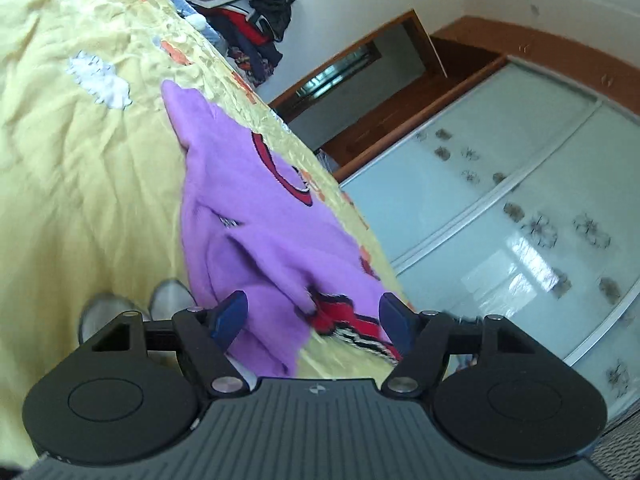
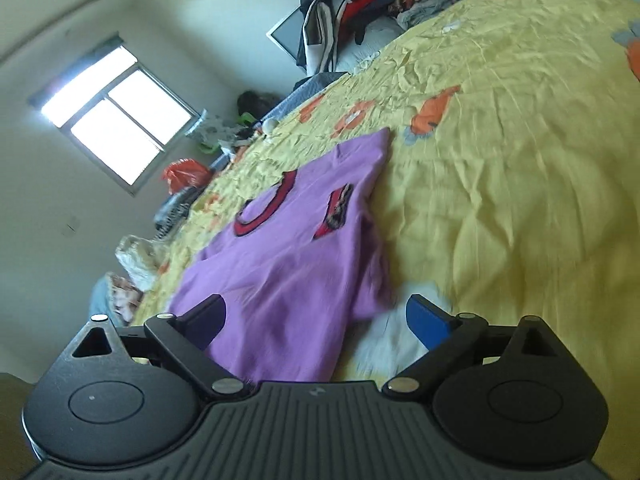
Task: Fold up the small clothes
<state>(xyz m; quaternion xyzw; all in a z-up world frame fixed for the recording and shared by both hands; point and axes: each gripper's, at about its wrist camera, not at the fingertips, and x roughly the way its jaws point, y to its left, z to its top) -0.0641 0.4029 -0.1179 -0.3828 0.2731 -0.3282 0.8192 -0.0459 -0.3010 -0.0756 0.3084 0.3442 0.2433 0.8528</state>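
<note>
A small purple sweater point(image 1: 248, 232) with a red collar and red striped cuffs lies spread on the yellow bedsheet point(image 1: 80, 160). My left gripper point(image 1: 314, 320) is open, its blue fingers standing either side of the sweater's near edge, where a sleeve with a red cuff point(image 1: 344, 316) is folded over the body. In the right wrist view the same sweater point(image 2: 288, 264) lies with its collar point(image 2: 268, 208) away from me. My right gripper point(image 2: 320, 320) is open over the sweater's near hem, nothing pinched between its fingers.
A heap of dark clothes point(image 1: 248, 12) sits at the far end of the bed, the same heap point(image 2: 360, 0) showing in the right wrist view. Sliding glass wardrobe doors point(image 1: 520, 220) stand beside the bed. A window point(image 2: 116, 120) and bags point(image 2: 184, 172) lie past the other side. A pair of shoes point(image 1: 132, 308) shows below.
</note>
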